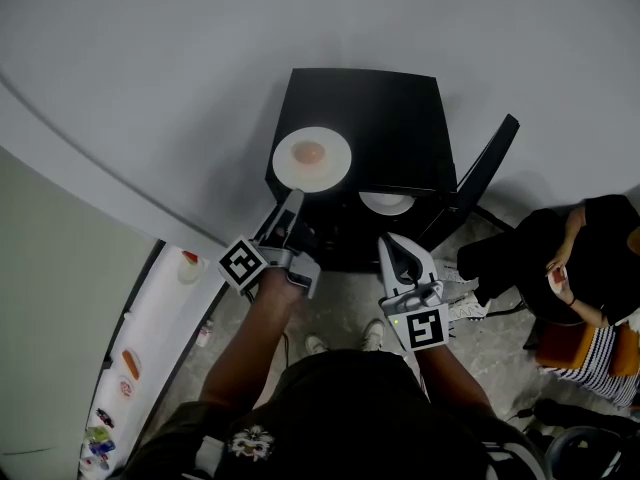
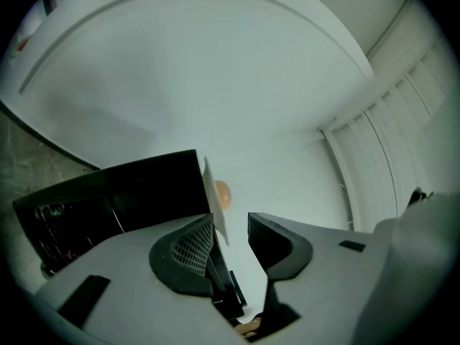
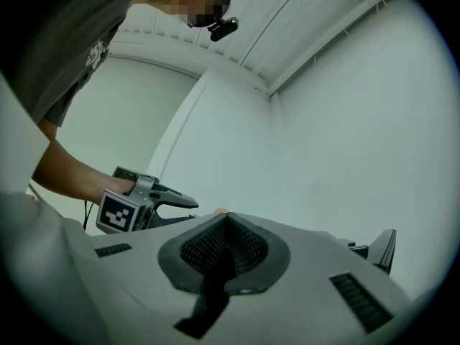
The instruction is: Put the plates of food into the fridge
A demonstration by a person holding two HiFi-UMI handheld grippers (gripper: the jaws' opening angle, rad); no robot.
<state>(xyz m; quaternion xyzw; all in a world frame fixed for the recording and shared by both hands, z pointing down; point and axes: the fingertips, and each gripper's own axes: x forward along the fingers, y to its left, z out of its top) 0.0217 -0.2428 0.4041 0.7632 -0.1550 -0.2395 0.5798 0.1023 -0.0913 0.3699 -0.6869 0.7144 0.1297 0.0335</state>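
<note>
My dark shirt (image 1: 350, 408) is closest in the head view, with both bare forearms reaching forward over the floor (image 1: 340, 313).

My left gripper (image 1: 293, 200) is up at the near rim of the plate (image 1: 311, 158) on top of the black fridge (image 1: 400, 118). Its fingers (image 2: 194, 244) are spread wide. The left gripper view shows the plate rim edge-on in the gap. It sits close against one pad and clear of the other, so nothing is clamped. I cannot tell if it touches that near pad. A round orange-pink piece of food (image 2: 223, 194) sits mid-plate. The plate overhangs the front edge of the fridge top a bit.

My right gripper (image 1: 392, 243) is lower, in front of the fridge opening. Its fingers are pressed together with nothing between them.

The fridge door (image 1: 487, 163) is swung open to the right. A second white plate (image 1: 386, 203) is inside the fridge on a shelf, partly hidden under the top.

A person (image 1: 590, 248) in dark clothes is seated far right, well apart from the fridge.
</note>
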